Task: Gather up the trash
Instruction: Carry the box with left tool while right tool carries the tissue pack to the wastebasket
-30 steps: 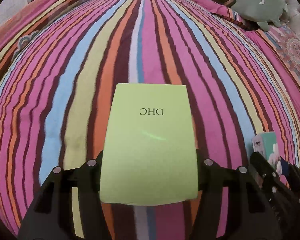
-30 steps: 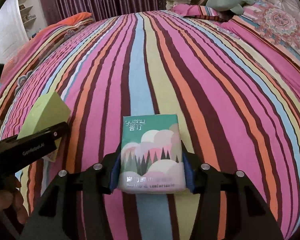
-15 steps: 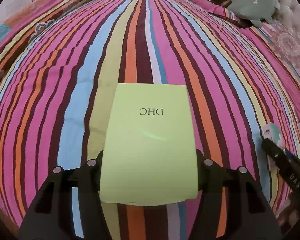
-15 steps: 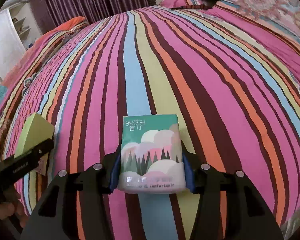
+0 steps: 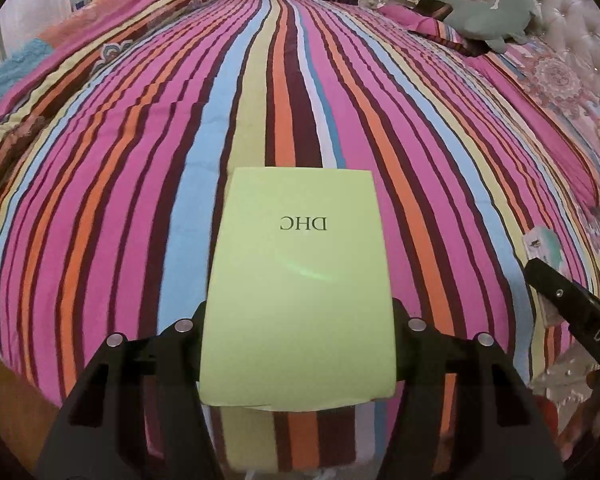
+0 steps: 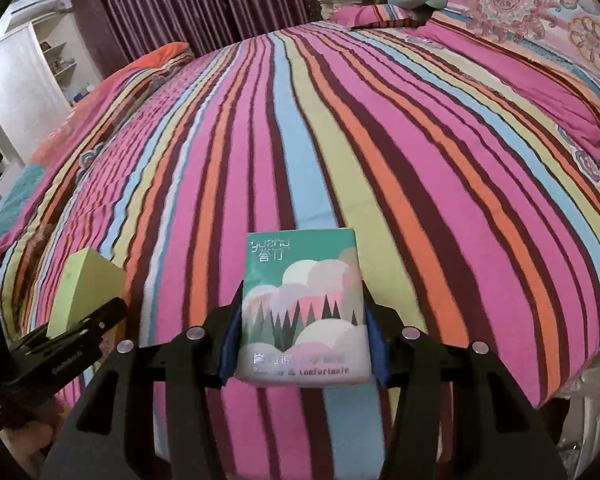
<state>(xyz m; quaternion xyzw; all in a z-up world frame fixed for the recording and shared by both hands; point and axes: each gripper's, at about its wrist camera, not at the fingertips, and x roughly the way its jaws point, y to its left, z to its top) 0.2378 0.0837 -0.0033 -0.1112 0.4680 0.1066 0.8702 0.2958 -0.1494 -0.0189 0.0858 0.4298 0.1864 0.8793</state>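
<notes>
My left gripper [image 5: 298, 344] is shut on a pale green box [image 5: 300, 284] printed with upside-down letters, held above the striped bedspread [image 5: 140, 184]. In the right wrist view my right gripper [image 6: 300, 344] is shut on a green tissue pack [image 6: 304, 308] with a forest and cloud picture. The same pack [image 5: 542, 244] shows at the right edge of the left wrist view, behind the other gripper's black body. The green box [image 6: 86, 288] and the left gripper's black body show at the lower left of the right wrist view.
A teal plush toy [image 5: 488, 16] and striped pillows [image 6: 376, 14] lie at the head of the bed by a tufted headboard [image 5: 560, 12]. Purple curtains [image 6: 204, 4] and a white shelf unit [image 6: 24, 80] stand beyond. The bed's near edge [image 5: 4, 384] shows at lower left.
Both grippers have drawn back across the bed toward its near edge, each still holding its item. More of the bedspread and the bed's edge now show.
</notes>
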